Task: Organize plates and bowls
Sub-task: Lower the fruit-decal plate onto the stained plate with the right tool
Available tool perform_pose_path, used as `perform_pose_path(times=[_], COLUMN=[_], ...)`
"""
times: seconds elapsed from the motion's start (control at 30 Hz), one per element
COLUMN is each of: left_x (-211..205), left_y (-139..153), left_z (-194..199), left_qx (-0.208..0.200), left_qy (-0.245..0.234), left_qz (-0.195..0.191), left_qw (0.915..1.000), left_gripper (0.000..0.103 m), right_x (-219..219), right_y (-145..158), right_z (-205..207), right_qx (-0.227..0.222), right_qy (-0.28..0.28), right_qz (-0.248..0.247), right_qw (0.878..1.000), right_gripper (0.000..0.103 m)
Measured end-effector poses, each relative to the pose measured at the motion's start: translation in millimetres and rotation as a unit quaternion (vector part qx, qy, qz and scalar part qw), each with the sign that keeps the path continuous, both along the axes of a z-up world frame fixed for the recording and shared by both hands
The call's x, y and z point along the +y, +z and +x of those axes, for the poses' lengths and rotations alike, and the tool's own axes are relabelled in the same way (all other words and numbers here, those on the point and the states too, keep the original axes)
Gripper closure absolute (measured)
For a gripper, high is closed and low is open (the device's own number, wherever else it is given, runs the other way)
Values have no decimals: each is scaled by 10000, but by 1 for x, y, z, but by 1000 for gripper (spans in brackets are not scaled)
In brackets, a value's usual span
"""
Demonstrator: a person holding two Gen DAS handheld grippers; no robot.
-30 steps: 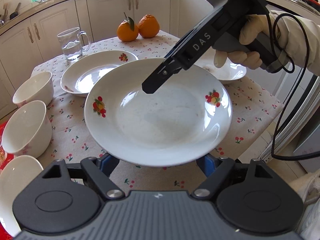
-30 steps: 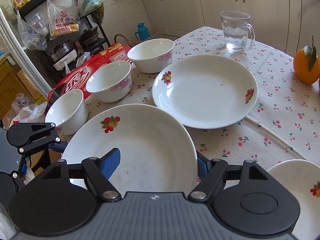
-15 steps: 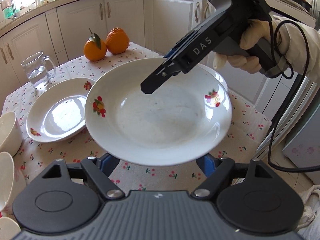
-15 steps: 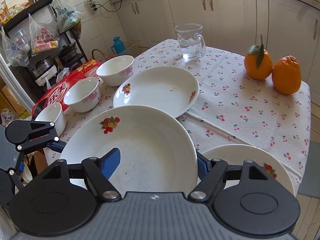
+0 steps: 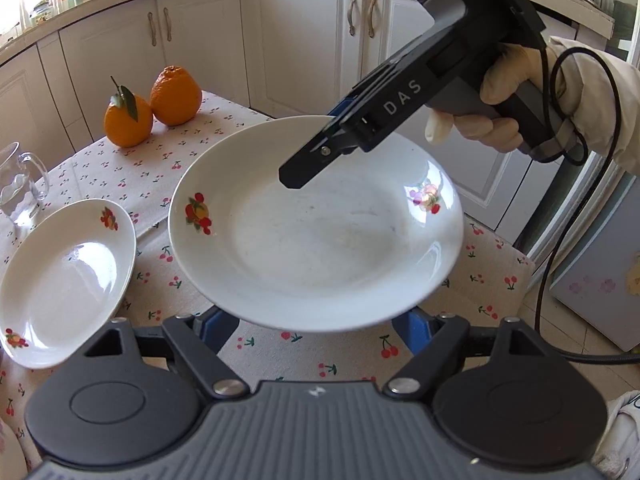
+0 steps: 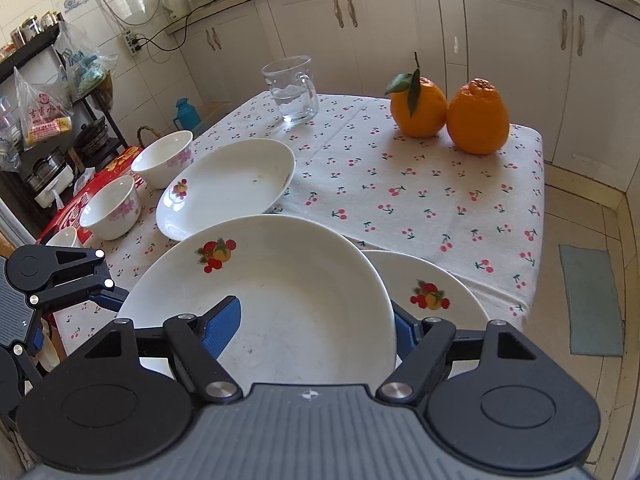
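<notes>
Two oranges (image 6: 448, 114), glass mug (image 6: 291, 90)

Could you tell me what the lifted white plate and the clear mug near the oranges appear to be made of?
The round white plate with fruit decals looks like glazed ceramic or porcelain: glossy, with bright window reflections, though melamine cannot be excluded. The clear handled mug holding water seems to be glass: transparent, with thick walls; clear plastic remains possible.
</notes>
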State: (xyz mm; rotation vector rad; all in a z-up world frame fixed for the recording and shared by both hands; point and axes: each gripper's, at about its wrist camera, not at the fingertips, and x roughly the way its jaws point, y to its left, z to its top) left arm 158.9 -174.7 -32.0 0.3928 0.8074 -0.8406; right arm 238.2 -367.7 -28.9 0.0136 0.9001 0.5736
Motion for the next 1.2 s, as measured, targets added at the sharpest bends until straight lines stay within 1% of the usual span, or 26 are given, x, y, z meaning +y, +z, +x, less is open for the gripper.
perform_pose_path(times=[0.3, 0.53, 0.7, 1.2], left_x=[-19, -25, -29, -32], left_y=[-8, -11, -13, -17], left_z=[12, 18, 21, 28], left_qx=[83, 119, 135, 94], left_qy=[-134, -156, -193, -278], left_qz=[51, 54, 101, 115], left_qw=[9999, 9998, 9997, 9995], left_gripper=[21, 20, 20, 20], right_x=[-22, -34, -39, -51], right_y=[-11, -23, -30, -34], right_z=[3, 7, 10, 2], right_qx=[29, 100, 168, 233], right_qy=[-223, -340, -405, -611], right_qz=[52, 188, 197, 225], right_qw=[9997, 9992, 9988, 9976], right_gripper=[22, 22, 22, 22])
